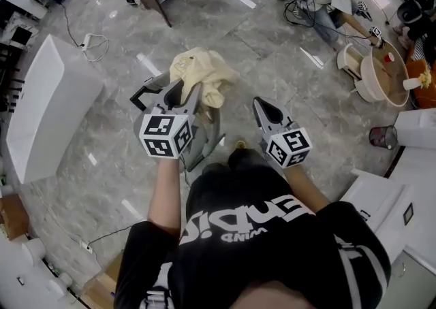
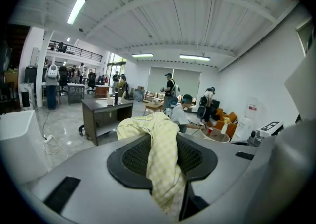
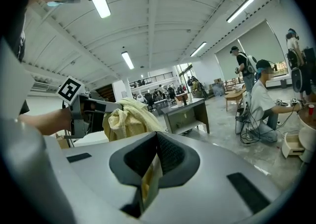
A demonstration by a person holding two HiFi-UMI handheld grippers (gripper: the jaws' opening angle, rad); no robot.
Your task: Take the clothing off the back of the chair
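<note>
The left claw [image 1: 170, 96] pinches the pale yellow clothing [image 1: 199, 75] on a fold, pads closed on the cloth. The bulk bunches above the grip and spills over the far side instead of slipping out. The bundle is held above a grey curved frame [image 1: 206, 139] just beneath it, which I take for the chair's back. The cloth looks clear of it, so the task seems nearly done. The right claw [image 1: 266, 111] hangs to the right, apart from the bundle, with its jaws pressed together. A thin yellowish sliver shows in their seam, and I cannot tell what it is.
</note>
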